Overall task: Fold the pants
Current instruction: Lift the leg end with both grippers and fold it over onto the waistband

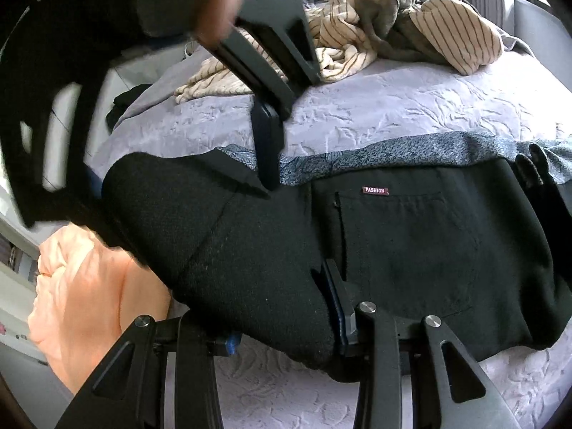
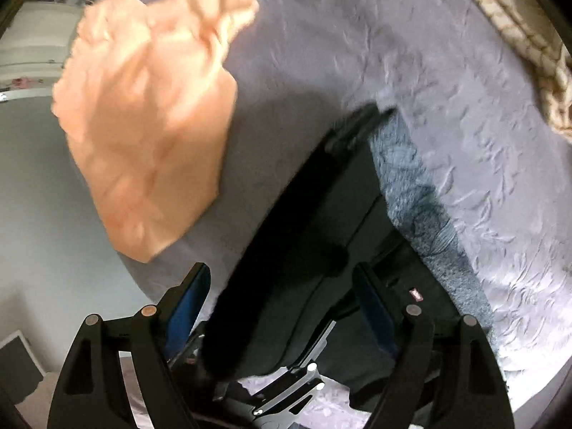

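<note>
Black pants [image 1: 411, 250] with a small "FASHION" label lie across the lavender bedspread [image 1: 393, 107]. In the left wrist view my left gripper [image 1: 271, 307] is shut on a thick folded part of the pants at their near edge. One blue-padded finger [image 1: 336, 300] shows and the other is hidden under the cloth. My right gripper [image 1: 262, 182] reaches down from the upper left, open, its tips just over the far edge of the pants. In the right wrist view the right gripper [image 2: 282, 271] stands wide open over the pants [image 2: 321, 214], and the black fold runs between its fingers.
A blue-grey patterned cloth [image 1: 393, 150] [image 2: 411, 186] lies under the far edge of the pants. A peach cloth [image 1: 89, 304] [image 2: 150, 125] sits at the bed's left edge. A striped beige blanket [image 1: 393, 28] is heaped at the back. A dark item [image 1: 125, 103] lies by the far-left edge.
</note>
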Demonstrator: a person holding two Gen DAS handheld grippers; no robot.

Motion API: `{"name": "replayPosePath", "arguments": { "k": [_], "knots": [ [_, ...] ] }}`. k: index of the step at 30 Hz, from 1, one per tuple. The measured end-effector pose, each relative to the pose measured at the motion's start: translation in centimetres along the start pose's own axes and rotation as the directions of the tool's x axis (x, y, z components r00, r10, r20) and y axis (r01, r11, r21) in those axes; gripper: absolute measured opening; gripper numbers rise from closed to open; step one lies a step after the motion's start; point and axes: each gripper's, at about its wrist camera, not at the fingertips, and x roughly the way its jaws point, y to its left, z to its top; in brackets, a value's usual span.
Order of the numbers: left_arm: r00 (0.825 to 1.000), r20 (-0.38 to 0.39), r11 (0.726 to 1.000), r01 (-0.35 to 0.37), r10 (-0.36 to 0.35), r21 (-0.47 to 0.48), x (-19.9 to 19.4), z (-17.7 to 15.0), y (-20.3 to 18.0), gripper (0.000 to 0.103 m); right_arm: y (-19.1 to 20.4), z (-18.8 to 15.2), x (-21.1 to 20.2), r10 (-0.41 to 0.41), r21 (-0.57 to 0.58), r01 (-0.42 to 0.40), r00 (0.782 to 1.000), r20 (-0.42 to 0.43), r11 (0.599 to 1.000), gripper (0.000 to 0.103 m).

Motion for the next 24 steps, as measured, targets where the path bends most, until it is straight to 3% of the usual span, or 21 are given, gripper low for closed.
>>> {"name": "replayPosePath", "arguments": {
  "k": [2,3,6,8,12,14,15,16,18,24],
  "knots": [
    [1.000,-0.018,1.000,0.013,-0.013,0.001,-0.2,0.2,-0.1,0.040,-0.9,-0.6,0.2,0.041,0.012,-0.041,0.999,0.003,0.999,0.036],
    [1.000,-0.002,1.000,0.018,-0.018,0.007,-0.7,0.4,-0.2,0.040,-1.4,-1.1,-0.2,0.061,0.023,-0.062,0.998,0.023,0.998,0.024],
    [0.998,0.056,0.998,0.022,-0.026,0.056,-3.1,1.5,-1.3,0.040,-3.7,-3.6,-2.6,0.146,0.038,-0.152,0.981,0.127,0.988,0.020],
    [0.995,0.086,0.996,0.035,-0.041,0.077,-4.7,2.3,-2.0,0.040,-5.7,-6.1,-4.4,0.231,0.046,-0.246,0.950,0.208,0.968,0.020],
    [0.986,0.145,0.990,0.058,-0.076,0.126,-8.3,4.4,-4.6,0.041,-9.8,-12.0,-7.8,0.374,0.050,-0.422,0.847,0.378,0.905,0.020],
    [0.980,0.173,0.985,0.072,-0.099,0.156,-10.3,5.6,-6.3,0.041,-12.1,-15.4,-9.1,0.420,0.048,-0.495,0.781,0.461,0.868,0.020],
    [0.976,0.185,0.982,0.084,-0.116,0.171,-11.2,6.3,-7.4,0.041,-13.5,-17.7,-9.8,0.441,0.043,-0.535,0.737,0.511,0.844,0.020],
    [0.973,0.192,0.979,0.095,-0.130,0.182,-11.8,6.8,-8.2,0.041,-14.4,-18.9,-10.1,0.449,0.039,-0.552,0.715,0.536,0.833,0.020],
    [0.964,0.202,0.969,0.128,-0.171,0.210,-13.3,7.7,-10.5,0.041,-17.0,-23.1,-11.1,0.457,0.027,-0.592,0.648,0.609,0.805,0.020],
    [0.944,0.178,0.920,0.209,-0.278,0.331,-15.6,9.3,-19.4,0.041,-24.8,-33.5,-10.4,0.436,0.034,-0.683,0.504,0.746,0.730,0.021]
  ]
}}
